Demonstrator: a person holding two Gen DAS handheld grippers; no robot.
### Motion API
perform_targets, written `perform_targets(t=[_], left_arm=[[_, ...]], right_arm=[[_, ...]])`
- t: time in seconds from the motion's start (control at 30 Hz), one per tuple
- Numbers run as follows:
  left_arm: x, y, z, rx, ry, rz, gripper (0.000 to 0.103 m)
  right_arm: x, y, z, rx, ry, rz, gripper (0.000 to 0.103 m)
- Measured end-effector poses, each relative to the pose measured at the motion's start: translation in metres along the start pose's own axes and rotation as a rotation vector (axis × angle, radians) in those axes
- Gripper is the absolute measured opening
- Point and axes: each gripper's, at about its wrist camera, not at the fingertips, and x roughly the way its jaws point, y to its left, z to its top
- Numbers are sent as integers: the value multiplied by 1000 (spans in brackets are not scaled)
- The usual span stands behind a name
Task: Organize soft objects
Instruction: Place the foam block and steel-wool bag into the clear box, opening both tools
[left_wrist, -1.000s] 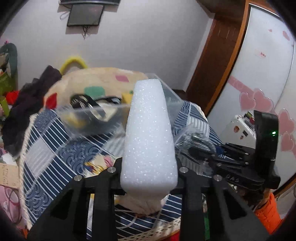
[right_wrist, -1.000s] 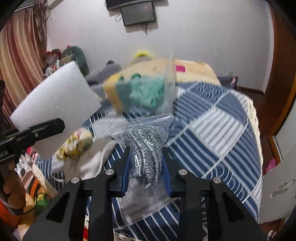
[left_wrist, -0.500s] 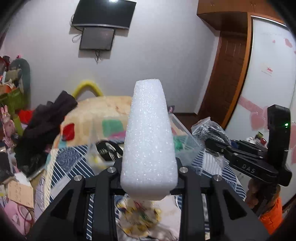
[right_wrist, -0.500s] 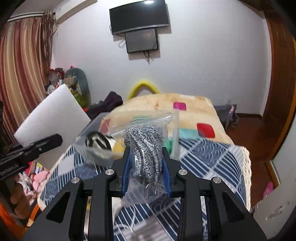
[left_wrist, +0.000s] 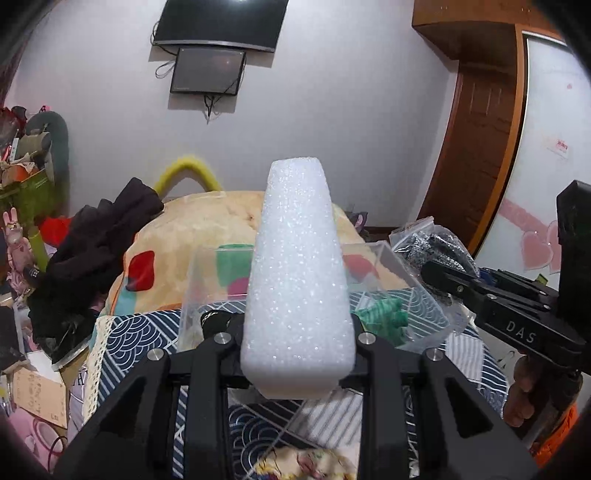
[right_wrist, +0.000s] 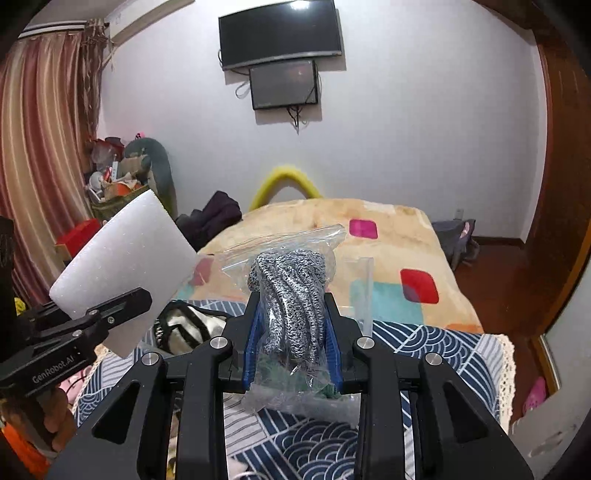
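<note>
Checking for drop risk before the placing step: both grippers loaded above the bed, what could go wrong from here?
1. The right gripper pinches the bagged black-and-white cord through slick plastic; the bag could slip out.
2. The left gripper grips only the white foam block at its near end; a bump could lever it loose.
3. Both loads hang close above the clear bin; they may collide.

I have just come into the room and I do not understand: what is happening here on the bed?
A person is tidying soft things with two handheld grippers. The left gripper is shut on a white foam block. The right gripper is shut on a clear bag of speckled black-and-white cord. Both are held up above the bed, near a clear plastic bin that already holds a green item.
</note>
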Motion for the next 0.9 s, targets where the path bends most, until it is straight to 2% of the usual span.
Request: perform_targets(t=[0.27,0.43,0.57,0.67,0.73,0.9], left_arm=[[44,2,-12,9,72,-1,30],[59,9,-19,-18,119,-14,30],[63,11,-23,-16,148,15,33],[59,12,-25,-25,148,20,47],[52,13,-24,-28,126,34,56],[33,11,-22,-6,104,68,60]], right_arm=[[35,-7,-6,34,77,-5,28],[50,-10,-16,41,130,-14,29],[54,-8,-19,32,144,-25,30],[54,-4,-18,9,150,-44,42],[54,0,-17,-5,156,-42,57],[37,6,-14,-30,103,-58,65]])
